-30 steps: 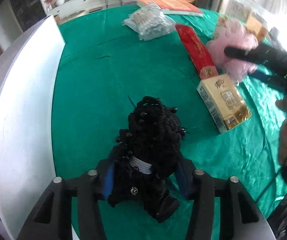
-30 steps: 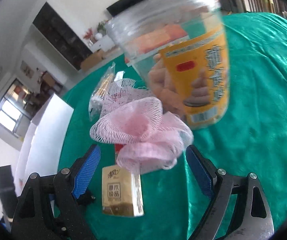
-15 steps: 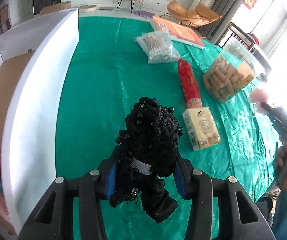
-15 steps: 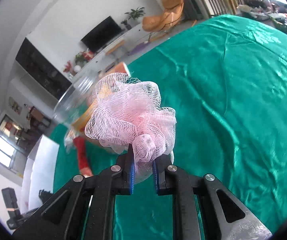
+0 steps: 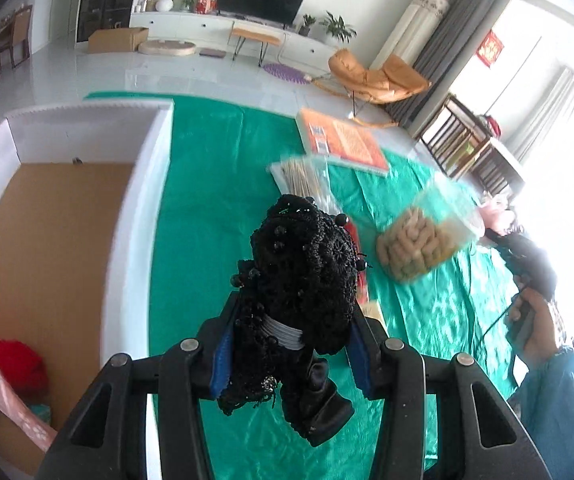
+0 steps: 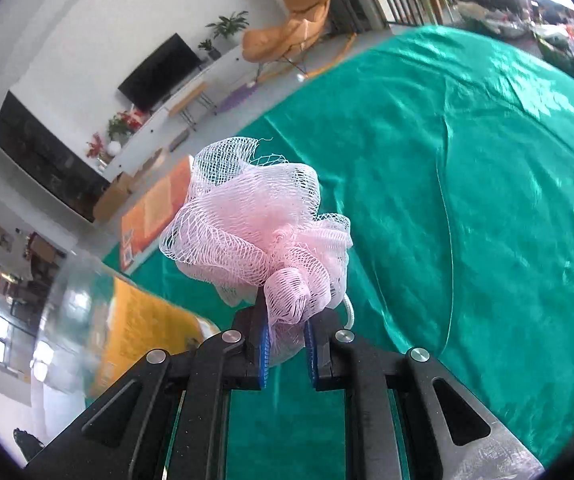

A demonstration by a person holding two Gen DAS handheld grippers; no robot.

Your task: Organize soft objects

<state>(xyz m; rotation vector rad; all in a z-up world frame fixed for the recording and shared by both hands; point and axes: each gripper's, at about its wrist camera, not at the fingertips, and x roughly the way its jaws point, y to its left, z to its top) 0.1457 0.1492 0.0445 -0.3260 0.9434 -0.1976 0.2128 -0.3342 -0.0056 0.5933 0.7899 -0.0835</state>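
At far left, the white box [image 5: 135,216] with its brown floor now fills more of the left wrist view than a second ago, a red soft item [image 5: 15,360] lying in its near corner. Left tool [image 5: 291,344]: clamped on the black beaded knit bundle [image 5: 303,280], held above the green surface [image 5: 207,200], as before. Right tool [image 6: 287,340]: open around the pink mesh pouf [image 6: 255,224] a second ago, it now pinches the pouf, lifted off the surface beside the clear snack jar [image 6: 99,320].
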